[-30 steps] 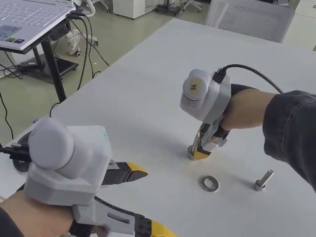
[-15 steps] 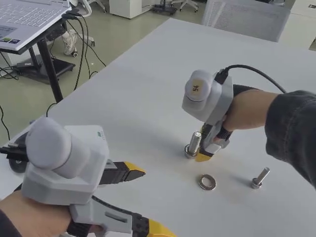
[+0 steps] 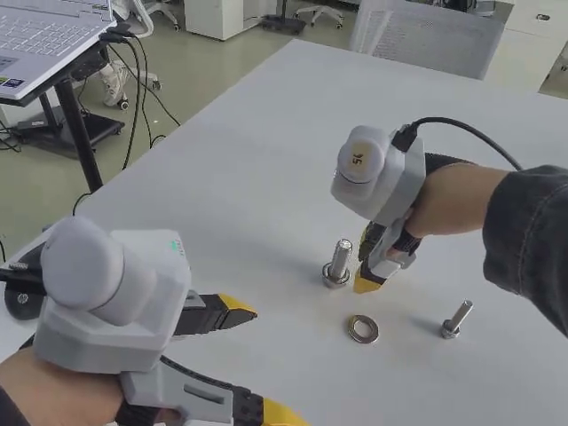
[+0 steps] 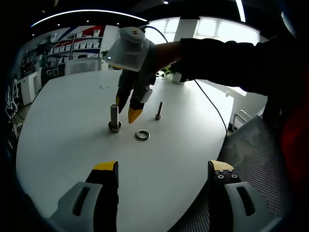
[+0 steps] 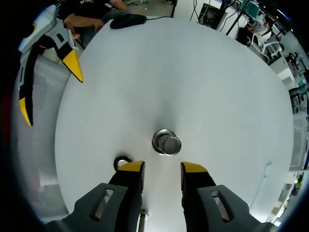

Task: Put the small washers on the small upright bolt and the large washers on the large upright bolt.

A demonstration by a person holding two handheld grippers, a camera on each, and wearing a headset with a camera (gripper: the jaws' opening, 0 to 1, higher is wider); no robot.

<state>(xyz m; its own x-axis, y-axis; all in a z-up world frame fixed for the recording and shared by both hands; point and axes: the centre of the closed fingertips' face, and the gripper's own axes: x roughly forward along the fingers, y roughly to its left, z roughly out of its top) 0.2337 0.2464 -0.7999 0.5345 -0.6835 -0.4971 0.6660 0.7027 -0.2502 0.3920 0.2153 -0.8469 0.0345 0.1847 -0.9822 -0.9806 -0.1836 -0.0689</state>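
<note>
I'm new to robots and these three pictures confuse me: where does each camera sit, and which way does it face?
Head view: on the headset, facing forward and down at the table; left gripper, right gripper and a sleeve show.
Left gripper view: on the left gripper, facing across the table toward the large bolt; its jaws show.
Right gripper view: on the right gripper, facing down onto that bolt; its jaws show.
Both gripper views share the washer.

Large bolt [image 3: 338,264] stands upright, washer [image 3: 362,329] flat nearby, small bolt [image 3: 455,319] apart.
</note>
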